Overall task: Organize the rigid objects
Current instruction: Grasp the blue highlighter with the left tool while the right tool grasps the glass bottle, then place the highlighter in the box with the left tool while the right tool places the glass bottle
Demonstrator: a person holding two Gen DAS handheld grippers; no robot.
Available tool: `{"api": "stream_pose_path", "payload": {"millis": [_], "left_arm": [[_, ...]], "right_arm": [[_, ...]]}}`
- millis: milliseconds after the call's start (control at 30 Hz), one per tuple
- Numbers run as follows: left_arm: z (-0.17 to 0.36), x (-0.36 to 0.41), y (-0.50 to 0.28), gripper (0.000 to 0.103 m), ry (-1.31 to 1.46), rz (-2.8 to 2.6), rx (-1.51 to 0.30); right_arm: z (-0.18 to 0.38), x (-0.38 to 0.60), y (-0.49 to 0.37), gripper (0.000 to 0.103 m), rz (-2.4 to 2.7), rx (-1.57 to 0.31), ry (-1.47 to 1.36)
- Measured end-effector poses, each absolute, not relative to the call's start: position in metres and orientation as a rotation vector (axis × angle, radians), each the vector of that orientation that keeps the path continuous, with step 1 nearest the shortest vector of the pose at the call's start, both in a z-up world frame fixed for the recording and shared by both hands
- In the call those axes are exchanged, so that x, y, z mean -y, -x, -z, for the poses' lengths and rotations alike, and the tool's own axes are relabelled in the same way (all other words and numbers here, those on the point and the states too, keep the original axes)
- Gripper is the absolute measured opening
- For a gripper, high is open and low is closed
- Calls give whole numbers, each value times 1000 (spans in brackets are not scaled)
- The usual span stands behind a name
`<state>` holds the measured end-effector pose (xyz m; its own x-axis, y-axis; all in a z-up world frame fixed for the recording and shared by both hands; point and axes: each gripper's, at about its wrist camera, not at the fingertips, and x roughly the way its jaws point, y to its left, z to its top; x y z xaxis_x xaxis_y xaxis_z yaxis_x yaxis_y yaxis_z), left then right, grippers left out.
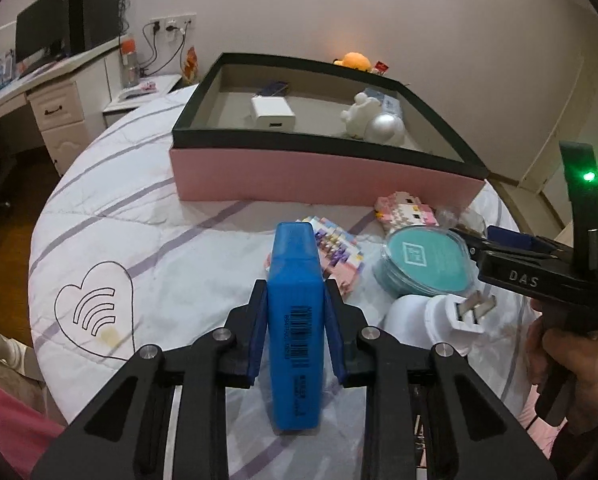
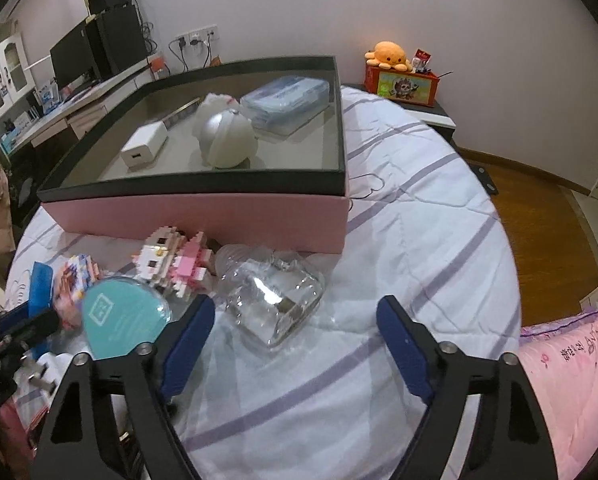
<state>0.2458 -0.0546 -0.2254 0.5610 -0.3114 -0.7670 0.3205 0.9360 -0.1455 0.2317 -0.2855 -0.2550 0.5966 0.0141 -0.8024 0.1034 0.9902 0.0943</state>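
Bedroom, quilted bed [image 1: 147, 240] carrying pink box [image 1: 319, 180] toward far edge. Left view: left hand-held gripper [image 1: 295, 312] pinching blue case [image 1: 295, 300] on narrow sides, near bed's front edge; slick plastic may slip on lift. Right view: right hand-held gripper [image 2: 295, 344] spread, empty, just behind clear glass bottle [image 2: 275, 300]; may roll if nudged.

The left gripper [image 1: 295, 300] clamps a blue box [image 1: 295, 320] with a barcode label between its blue pads, above the bed [image 1: 159, 240]. Beyond stands a pink box [image 1: 319, 180] with a dark rim, holding a white charger [image 1: 273, 114] and a white figurine [image 1: 373, 120]. At right lie a teal round tin [image 1: 423, 262] and a white plug adapter [image 1: 455, 320], with the right gripper [image 1: 495, 242] over them.
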Motion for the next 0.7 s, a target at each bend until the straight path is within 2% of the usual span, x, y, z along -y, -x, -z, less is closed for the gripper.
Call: {"api": "stream_pose_path", "payload": {"millis": [167,233,300,700], "left_arm": [[227,51,-247,27,9,375,-902],[227,51,-247,27,15,375,-900],[227,51,-247,27,18,371,-895],[210,46,-238,27,4,353,-857]], "right_arm": [[259,284,-242,76,39,-930,-123],[259,282,-242,69,25,-928,-108],[258,279,-240,53,10,-925,-96],[243,280,-215,53,7,-886,-136]]}}
